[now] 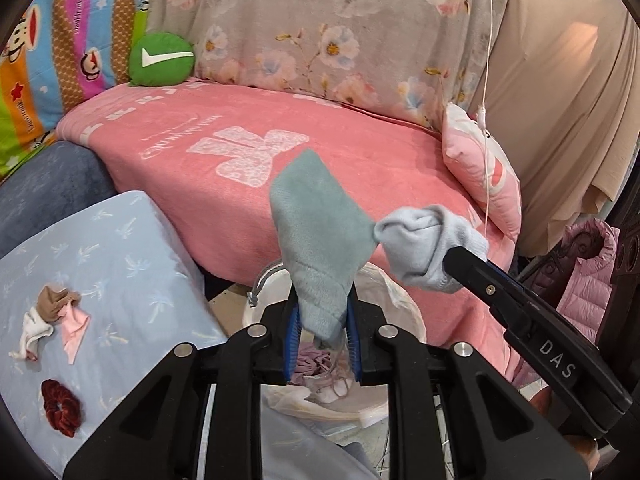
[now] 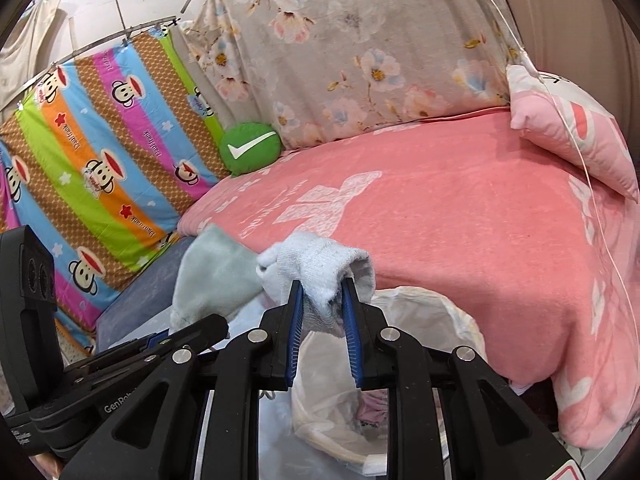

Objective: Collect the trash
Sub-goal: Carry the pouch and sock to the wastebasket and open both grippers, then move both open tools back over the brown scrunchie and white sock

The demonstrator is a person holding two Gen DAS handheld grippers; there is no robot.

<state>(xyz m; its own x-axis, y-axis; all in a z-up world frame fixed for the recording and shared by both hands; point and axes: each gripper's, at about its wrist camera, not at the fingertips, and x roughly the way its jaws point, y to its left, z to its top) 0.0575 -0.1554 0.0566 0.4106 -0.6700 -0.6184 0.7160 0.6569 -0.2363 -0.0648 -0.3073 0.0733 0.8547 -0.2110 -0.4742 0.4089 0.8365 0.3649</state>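
Observation:
My left gripper [image 1: 323, 304] is shut on a grey-green cloth [image 1: 320, 232], held above the white-lined trash bin [image 1: 400, 304]. My right gripper [image 2: 322, 292] is shut on a pale blue-white sock [image 2: 320, 268], also above the bin [image 2: 432, 320]; the sock shows in the left wrist view [image 1: 424, 240] beside the cloth. The cloth shows left of the sock in the right wrist view [image 2: 212, 276]. Pink and purple scraps [image 1: 316, 364] lie inside the bin. Small cloth scraps [image 1: 52, 316] and a dark red scrunchie [image 1: 60, 404] lie on the light blue pillow [image 1: 120, 264].
A pink blanket [image 1: 320, 136] covers the sofa seat behind the bin. A green round cushion [image 1: 162, 60] and a pink pillow [image 1: 484, 168] sit on it. A floral sheet [image 1: 340, 24] hangs behind. A pink puffer jacket [image 1: 588, 272] hangs at the right. A thin cord [image 1: 489, 80] dangles.

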